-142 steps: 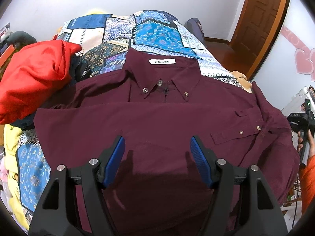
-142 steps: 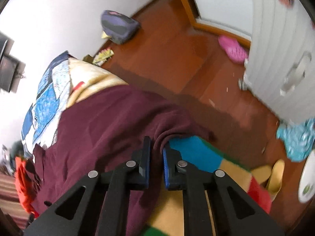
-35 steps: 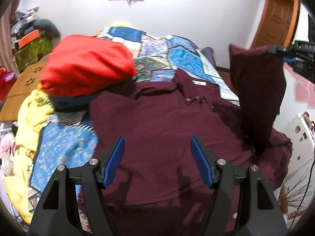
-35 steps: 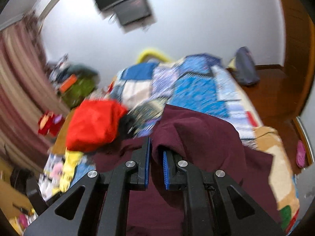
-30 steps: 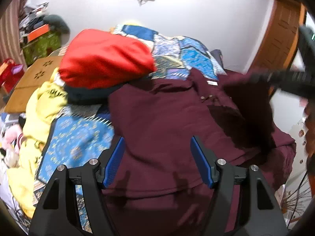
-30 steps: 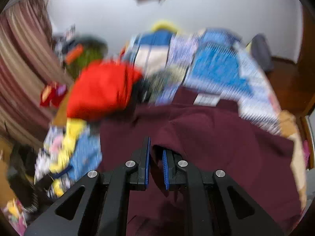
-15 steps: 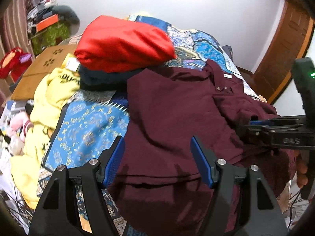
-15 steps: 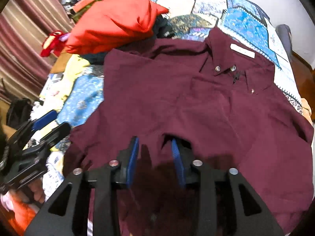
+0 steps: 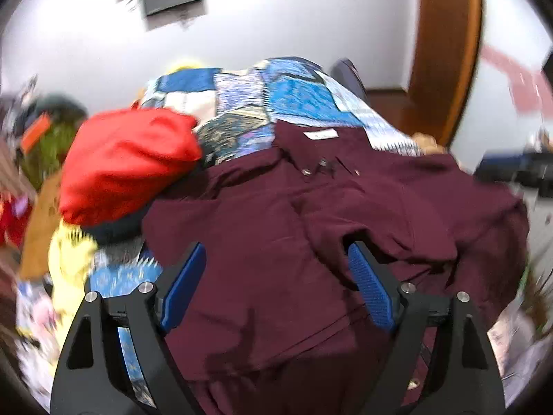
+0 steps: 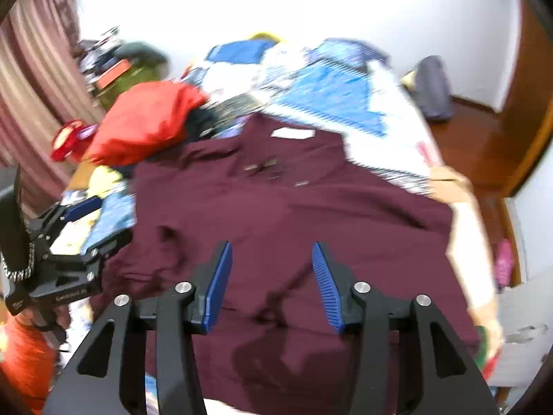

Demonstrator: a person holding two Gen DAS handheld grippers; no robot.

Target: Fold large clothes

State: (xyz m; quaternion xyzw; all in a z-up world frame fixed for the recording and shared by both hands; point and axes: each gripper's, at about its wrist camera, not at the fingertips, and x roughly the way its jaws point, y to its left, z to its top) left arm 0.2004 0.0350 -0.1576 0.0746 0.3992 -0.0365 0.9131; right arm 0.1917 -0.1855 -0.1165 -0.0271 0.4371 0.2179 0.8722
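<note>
Right-wrist view: a dark maroon button-down cotton shirt (image 10: pixel 293 214) lies face up across a bed covered by a blue-and-white patchwork quilt (image 10: pixel 331 79), collar toward the far wall and its right sleeve already laid inward over the chest. The right gripper (image 10: pixel 271 282) hovers above the lower front panel, its blue ribbed pads spread with nothing pinched; the jaws have just been opening, apparently to let that sleeve settle in place. At the left edge of the same view, the left gripper (image 10: pixel 86 221) waits beside the shirt's left side, near the bedding. From the left wrist, the left gripper (image 9: pixel 276 288) stands wide apart and empty over the shirt (image 9: pixel 311 242), its jaws also freshly widened, likely readying to take the opposite side for the matching fold. A bundled bright red garment (image 9: pixel 128 162) sits piled on darker clothes at the shirt's left shoulder, close enough to crowd that side. Motion blur softens both views.
</note>
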